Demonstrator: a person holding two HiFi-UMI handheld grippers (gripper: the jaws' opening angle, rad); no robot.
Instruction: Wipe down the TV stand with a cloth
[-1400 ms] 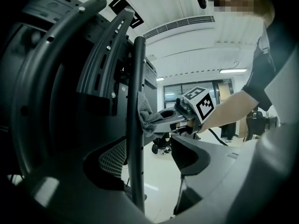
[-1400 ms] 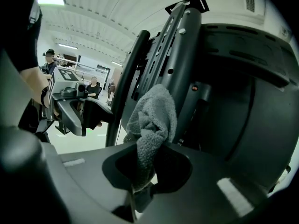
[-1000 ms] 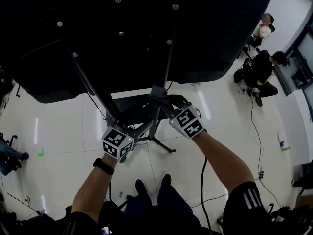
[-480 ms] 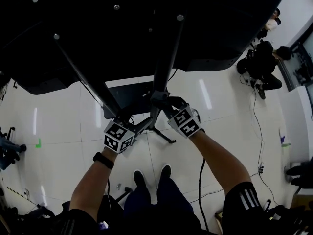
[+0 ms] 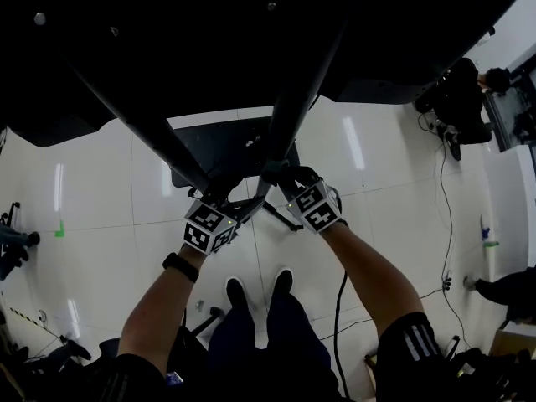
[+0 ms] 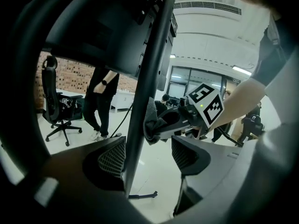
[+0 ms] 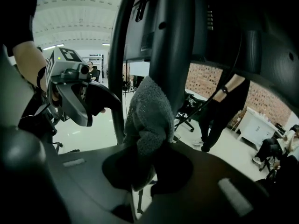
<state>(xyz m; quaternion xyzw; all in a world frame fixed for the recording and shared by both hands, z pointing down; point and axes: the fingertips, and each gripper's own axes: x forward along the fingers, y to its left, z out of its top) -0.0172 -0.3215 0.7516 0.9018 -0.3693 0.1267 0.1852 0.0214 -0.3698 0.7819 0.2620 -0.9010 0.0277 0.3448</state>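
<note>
The black TV stand (image 5: 289, 115) rises from its dark base (image 5: 201, 149) as two slanted poles under the back of the TV. My right gripper (image 5: 280, 178) is shut on a grey cloth (image 7: 149, 120) and presses it against the right pole (image 7: 170, 55). The left gripper view shows that same cloth (image 6: 152, 122) touching the pole. My left gripper (image 5: 219, 201) is open, its jaws on either side of the left pole (image 6: 145, 92). The pole runs close beside the left pad (image 6: 112, 157), with a gap to the right one.
The TV's black back (image 5: 209, 23) fills the top of the head view. People sit at the far right (image 5: 465, 90). A cable (image 5: 440, 224) lies on the white floor. An office chair (image 6: 53, 111) and a standing person (image 6: 100, 101) are beyond the stand.
The head view has closed in, so the TV's back covers more of the top. Both grippers stay at the poles. The left one has edged slightly up and to the right.
</note>
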